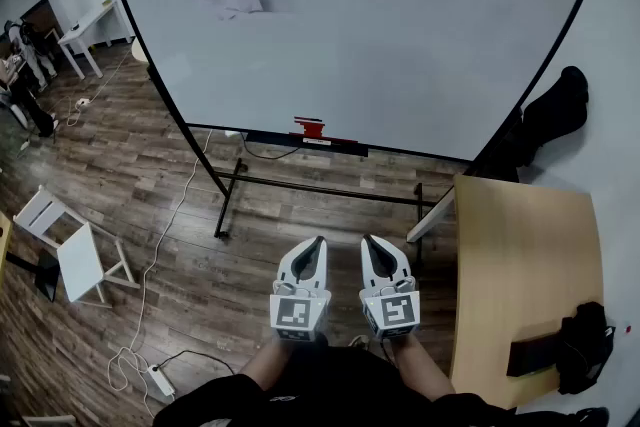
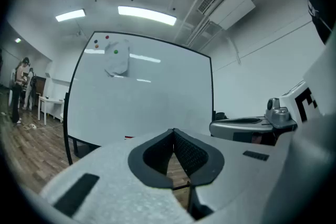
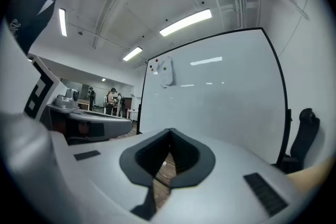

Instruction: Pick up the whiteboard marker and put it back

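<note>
White plastic, the left gripper (image 1: pixel 318 243) and the right gripper (image 1: pixel 369 243) sit side by side nearest the person, both aimed level at the whiteboard (image 1: pixel 400 35). Each has its jaws pressed together, tips meeting. Nothing is between them, and they touch nothing.

Past a stretch of wooden floor (image 1: pixel 160 215), a small red thing, likely the marker (image 1: pixel 309 126), rests on the tray (image 1: pixel 345 148) about midway along the whiteboard's bottom edge. It is too small to tell cap from barrel. It should be light, stiff and smooth, and apt to roll. A pinch across the middle of the barrel seems safest.
</note>
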A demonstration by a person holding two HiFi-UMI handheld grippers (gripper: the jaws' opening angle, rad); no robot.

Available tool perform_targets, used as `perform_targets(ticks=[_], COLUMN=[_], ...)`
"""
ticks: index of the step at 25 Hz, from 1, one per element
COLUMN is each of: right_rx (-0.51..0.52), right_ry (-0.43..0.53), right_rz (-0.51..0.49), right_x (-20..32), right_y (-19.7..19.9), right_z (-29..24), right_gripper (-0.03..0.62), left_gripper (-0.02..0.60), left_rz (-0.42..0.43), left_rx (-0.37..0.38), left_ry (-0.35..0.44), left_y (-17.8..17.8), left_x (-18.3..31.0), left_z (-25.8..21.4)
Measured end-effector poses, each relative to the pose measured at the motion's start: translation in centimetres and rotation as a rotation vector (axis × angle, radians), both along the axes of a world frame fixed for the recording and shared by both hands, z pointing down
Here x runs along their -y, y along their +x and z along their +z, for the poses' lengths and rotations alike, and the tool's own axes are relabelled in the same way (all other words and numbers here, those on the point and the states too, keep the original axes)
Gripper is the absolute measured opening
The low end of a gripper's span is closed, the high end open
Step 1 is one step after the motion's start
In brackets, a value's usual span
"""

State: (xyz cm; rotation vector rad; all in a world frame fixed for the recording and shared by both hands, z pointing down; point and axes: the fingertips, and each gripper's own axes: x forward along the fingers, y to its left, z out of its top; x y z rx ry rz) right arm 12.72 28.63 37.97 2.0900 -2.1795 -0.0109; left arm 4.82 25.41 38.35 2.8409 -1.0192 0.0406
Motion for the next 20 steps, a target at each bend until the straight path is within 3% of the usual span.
perform_targets(ticks=[12, 20], right_rx=[0.0, -0.054], right_ry=[0.014, -0.047], right_rz=[0.064, 0.1], right_x=[4.6, 7.0], right_y=[-3.3, -4.5], right_z=[0.5, 1.7], right_gripper=[0.002, 0.002], left_gripper=[0.006, 0.006], left_rz=[0.047, 0.065], left_rx=[-0.008, 0.057], left_ry=[-0.014, 0.0], left_y=[-3.6, -5.9], left_x=[5.1, 8.1], left_z=[0.8, 1.6])
